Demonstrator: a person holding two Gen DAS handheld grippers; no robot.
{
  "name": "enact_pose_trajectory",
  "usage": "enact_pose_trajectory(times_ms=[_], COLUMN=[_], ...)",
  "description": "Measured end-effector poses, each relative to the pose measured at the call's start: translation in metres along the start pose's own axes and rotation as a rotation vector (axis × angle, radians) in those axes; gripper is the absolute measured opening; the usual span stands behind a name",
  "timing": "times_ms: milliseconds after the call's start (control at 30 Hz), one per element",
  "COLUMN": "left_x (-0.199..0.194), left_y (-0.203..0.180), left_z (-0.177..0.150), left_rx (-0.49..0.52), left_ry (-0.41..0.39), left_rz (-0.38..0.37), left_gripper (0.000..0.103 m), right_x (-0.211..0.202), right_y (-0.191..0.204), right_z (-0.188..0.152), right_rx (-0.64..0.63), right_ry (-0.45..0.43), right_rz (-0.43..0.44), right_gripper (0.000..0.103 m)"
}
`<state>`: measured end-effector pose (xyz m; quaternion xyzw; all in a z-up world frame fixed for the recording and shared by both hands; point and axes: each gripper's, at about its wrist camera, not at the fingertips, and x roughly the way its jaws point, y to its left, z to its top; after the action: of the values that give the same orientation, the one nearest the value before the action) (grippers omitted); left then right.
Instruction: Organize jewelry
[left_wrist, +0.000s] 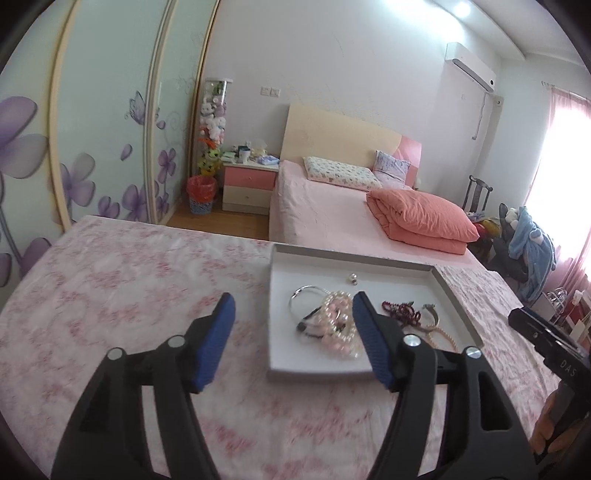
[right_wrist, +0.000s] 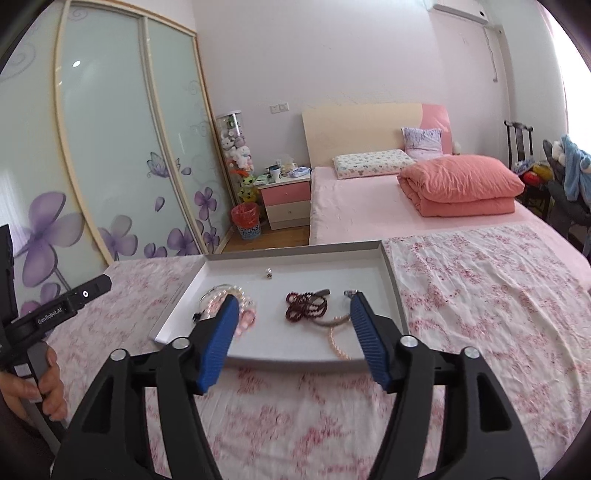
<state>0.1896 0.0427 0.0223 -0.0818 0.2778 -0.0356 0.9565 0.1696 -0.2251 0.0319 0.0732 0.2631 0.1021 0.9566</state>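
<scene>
Jewelry lies loose in the white tray (right_wrist: 388, 273), which sits on the pink floral cloth (right_wrist: 480, 288), and you can take the tray as your landmark. At the tray's left end, a silver bangle (left_wrist: 301, 295) is tangled with pink and white pearl strands (left_wrist: 341, 325). These are light, smooth and round, so I judge they will slip and drag each other; take the bangle by its stiff rim rather than pinching the beads. Near the tray's far wall, a small silver piece (right_wrist: 268, 273) stands alone, too small to identify, and it probably needs a fine pinch. At the tray's middle, a dark red beaded string (right_wrist: 304, 306) lies bunched up; it is limp, so take it where the loops cross. Toward the tray's right end, a greyish band (right_wrist: 334, 320) and a pale pink bead strand (right_wrist: 338, 345) overlap near the front wall.

Your left gripper (left_wrist: 293, 321) hangs at the tray's left front corner, jaws spread apart and holding nothing. Your right gripper (right_wrist: 295, 321) hovers over the tray's front wall, jaws likewise apart and empty, framing the red string.
</scene>
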Motion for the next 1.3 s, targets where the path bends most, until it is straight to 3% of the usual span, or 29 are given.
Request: enact_pose_trajectory(times_ms=[133, 200, 333, 533, 1300], left_x=[-0.043, -0.059, -0.079, -0.095, -0.102], left_y=[0.006, 0.008, 0.0, -0.017, -0.038], left_z=[-0.024, -0.037, -0.059, -0.079, -0.094], left_rx=[0.02, 0.037, 0.078, 0.137, 0.164], left_ry=[-0.055, -0.075, -0.099, -0.152, -0.168], left_rz=[0.062, 0.099, 0.157, 0.201, 0.136], left_gripper=[0.093, 0.099, 0.099, 0.099, 0.099], right_x=[-0.03, -0.041, -0.054, -0.062, -0.074], right_y=[0.01, 0.013, 0.019, 0.023, 0.022], right_z=[-0.015, -0.022, -0.034, -0.051, -0.073], right_rx=[-0.036, -0.039, -0.051, -0.05, -0.03], right_ry=[-0.026, -0.036, -0.042, -0.051, -0.101], right_rz=[-0.018, -0.019, -0.027, -0.025, -0.023], right_gripper=[0.085, 0.088, 0.101, 0.101, 0.101])
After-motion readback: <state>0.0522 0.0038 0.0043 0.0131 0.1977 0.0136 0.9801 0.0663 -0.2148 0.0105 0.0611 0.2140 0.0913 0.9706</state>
